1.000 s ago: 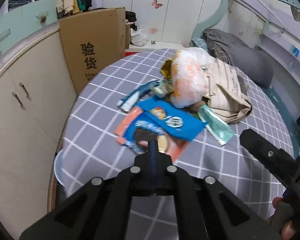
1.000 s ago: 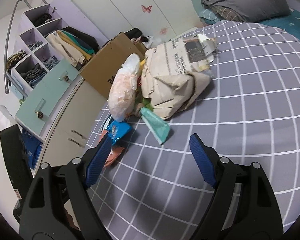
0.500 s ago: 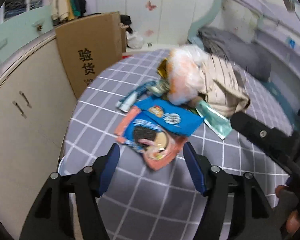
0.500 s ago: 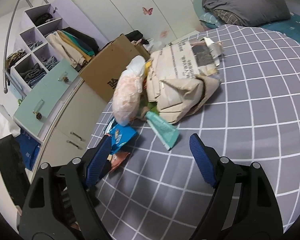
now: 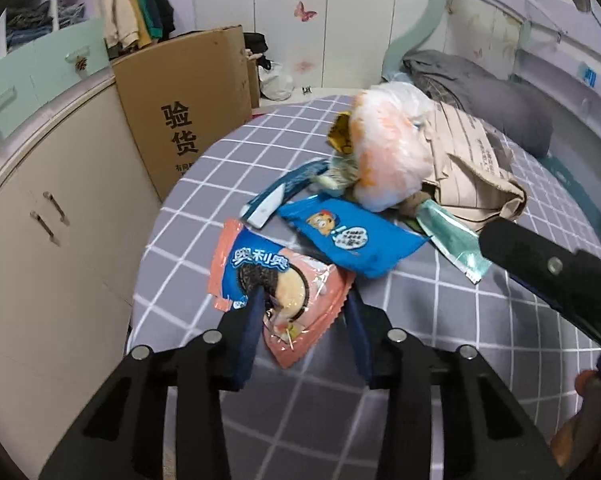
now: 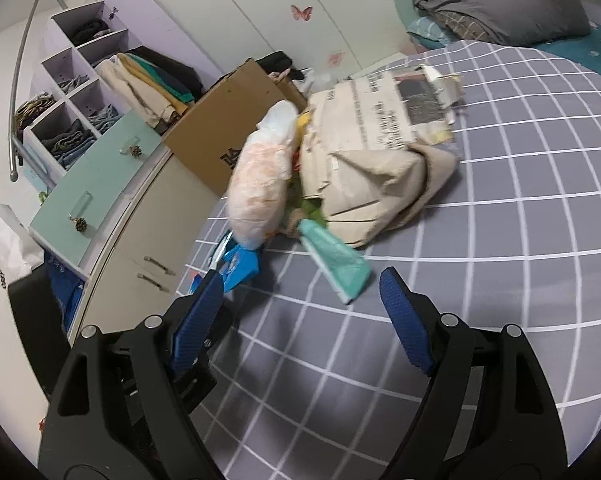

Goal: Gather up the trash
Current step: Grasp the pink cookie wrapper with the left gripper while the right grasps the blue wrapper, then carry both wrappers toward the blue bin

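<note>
Trash lies on a grey checked bedspread [image 5: 480,320]. In the left wrist view a pink Oreo wrapper [image 5: 276,280] is nearest, then a blue snack wrapper [image 5: 348,236], a teal packet [image 5: 452,240], a white-orange plastic bag [image 5: 388,152] and a crumpled brown paper bag [image 5: 472,160]. My left gripper [image 5: 304,312] is open, its fingers straddling the Oreo wrapper's near end. My right gripper [image 6: 300,300] is open and empty, just short of the teal packet [image 6: 336,260]; the plastic bag [image 6: 264,188] and paper bag [image 6: 380,156] lie beyond it.
A cardboard box [image 5: 184,108] stands at the bed's far left beside a cream cabinet [image 5: 40,240]. A grey folded blanket [image 6: 508,0] lies at the head of the bed. Shelves with clothes [image 6: 72,112] stand left. The right gripper's arm [image 5: 548,268] crosses the left view.
My left gripper opened from shut and moved forward, so its fingers now straddle the Oreo wrapper. My right gripper stayed open and drew closer to the teal packet.
</note>
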A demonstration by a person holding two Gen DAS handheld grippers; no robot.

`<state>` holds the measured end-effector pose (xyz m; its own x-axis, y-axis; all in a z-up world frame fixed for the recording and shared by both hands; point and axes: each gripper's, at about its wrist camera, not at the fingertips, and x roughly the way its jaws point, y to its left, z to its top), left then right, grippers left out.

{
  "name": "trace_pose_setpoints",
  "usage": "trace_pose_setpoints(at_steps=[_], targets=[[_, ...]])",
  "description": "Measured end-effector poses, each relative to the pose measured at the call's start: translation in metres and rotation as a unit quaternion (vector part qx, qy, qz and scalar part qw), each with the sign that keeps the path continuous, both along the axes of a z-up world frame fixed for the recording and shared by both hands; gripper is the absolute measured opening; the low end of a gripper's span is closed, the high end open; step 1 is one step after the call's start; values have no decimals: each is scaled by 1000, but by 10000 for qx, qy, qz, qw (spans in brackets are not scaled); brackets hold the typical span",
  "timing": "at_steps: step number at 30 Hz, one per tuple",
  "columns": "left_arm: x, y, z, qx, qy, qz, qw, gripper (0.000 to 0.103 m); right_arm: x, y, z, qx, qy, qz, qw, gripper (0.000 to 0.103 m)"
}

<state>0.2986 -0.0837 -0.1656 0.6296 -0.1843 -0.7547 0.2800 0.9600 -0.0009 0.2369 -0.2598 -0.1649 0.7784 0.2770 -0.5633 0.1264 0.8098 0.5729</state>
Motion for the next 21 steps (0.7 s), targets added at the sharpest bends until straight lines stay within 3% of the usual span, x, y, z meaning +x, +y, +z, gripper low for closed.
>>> trace_pose_setpoints(at_steps=[9,11,15,19,20,21], targets=[[-11,54,7,-281,-77,385,9988,37,20,38,0,6,22,449,9990,79],[-7,63,7,-319,-71,550,9980,30,32,50,-2,-163,107,563,9982,79],[2,85,9,-528,-30,765,9957,28,54,70,-1,-649,243,756,9947,79],[9,92,9,-706,-12,795,9943,24,75,87,-4,-1253,549,858,9869,55],[9,92,10,-729,-34,778,9943,24,77,90,-5,-1333,577,905,9852,37],[10,93,12,-763,-56,749,9943,23,79,93,-7,-1390,625,983,9834,27]])
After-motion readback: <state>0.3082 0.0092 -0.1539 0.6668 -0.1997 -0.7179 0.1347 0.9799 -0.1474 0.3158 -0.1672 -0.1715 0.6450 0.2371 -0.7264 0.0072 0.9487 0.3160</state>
